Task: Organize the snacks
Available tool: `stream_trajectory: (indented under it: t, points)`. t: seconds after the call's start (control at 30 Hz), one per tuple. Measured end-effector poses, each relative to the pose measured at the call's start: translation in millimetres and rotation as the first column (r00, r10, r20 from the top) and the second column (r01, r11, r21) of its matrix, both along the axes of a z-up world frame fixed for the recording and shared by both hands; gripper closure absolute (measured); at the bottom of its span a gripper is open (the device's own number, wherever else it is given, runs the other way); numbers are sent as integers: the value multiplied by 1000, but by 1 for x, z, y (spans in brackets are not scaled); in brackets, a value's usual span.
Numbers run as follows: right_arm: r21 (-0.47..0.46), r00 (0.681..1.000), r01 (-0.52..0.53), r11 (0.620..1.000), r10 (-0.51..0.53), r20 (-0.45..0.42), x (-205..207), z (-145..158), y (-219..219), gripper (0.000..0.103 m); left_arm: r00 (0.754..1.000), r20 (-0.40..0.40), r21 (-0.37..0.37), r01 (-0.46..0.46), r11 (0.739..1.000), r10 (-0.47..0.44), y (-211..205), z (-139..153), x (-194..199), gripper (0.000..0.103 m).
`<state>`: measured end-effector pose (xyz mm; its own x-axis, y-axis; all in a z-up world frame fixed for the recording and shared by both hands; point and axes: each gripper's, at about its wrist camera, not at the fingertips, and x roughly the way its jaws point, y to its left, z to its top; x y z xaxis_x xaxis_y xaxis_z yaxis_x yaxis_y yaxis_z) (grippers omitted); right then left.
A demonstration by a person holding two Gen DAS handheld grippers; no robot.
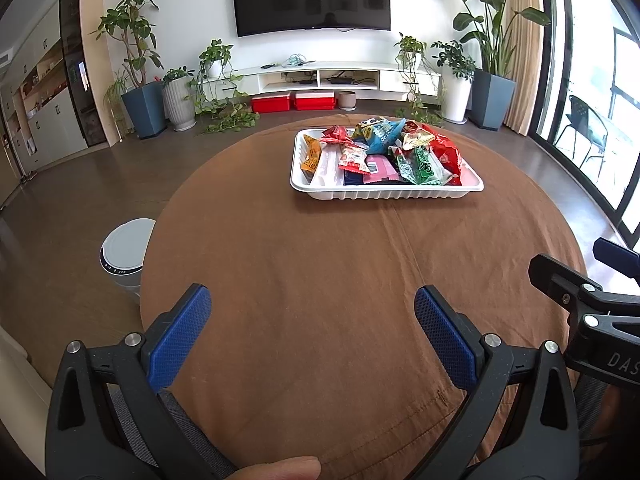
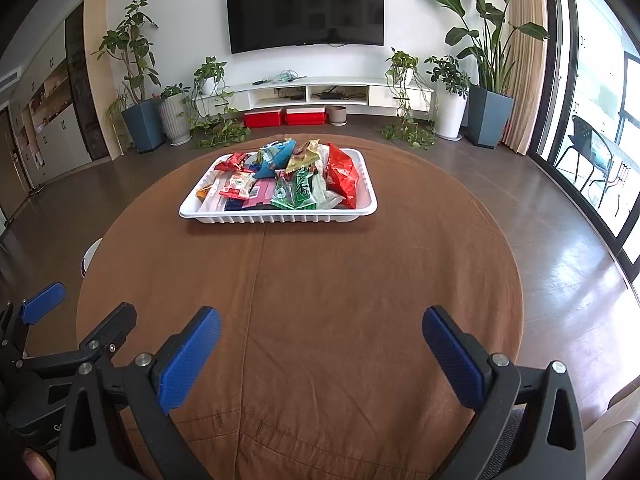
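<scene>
My left tool (image 1: 312, 304): blue pads spread wide, nothing between them, held low over near edge of brown-clothed desk (image 1: 320, 260). My right tool (image 2: 320, 326): likewise wide open, empty, level beside left one, both aimed forward at tray. My thumb tip (image 1: 280, 468) visible at bottom of left view. White tray (image 2: 280, 216) sits on far half of desk, well apart from both tools. Snack packets (image 2: 296, 180) heaped inside tray, mixed red, green, blue, pink.
</scene>
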<state>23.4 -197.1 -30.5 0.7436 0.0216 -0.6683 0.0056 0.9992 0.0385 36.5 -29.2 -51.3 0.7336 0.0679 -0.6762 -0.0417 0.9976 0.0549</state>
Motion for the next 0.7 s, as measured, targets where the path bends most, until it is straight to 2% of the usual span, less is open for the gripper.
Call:
stream_trajectory:
  t: [0.7]
  points:
    - [-2,1000,-1,1000,1,-1,0,2,0,0,1000,0,0,2,1000,-2,3,-2,-1,0]
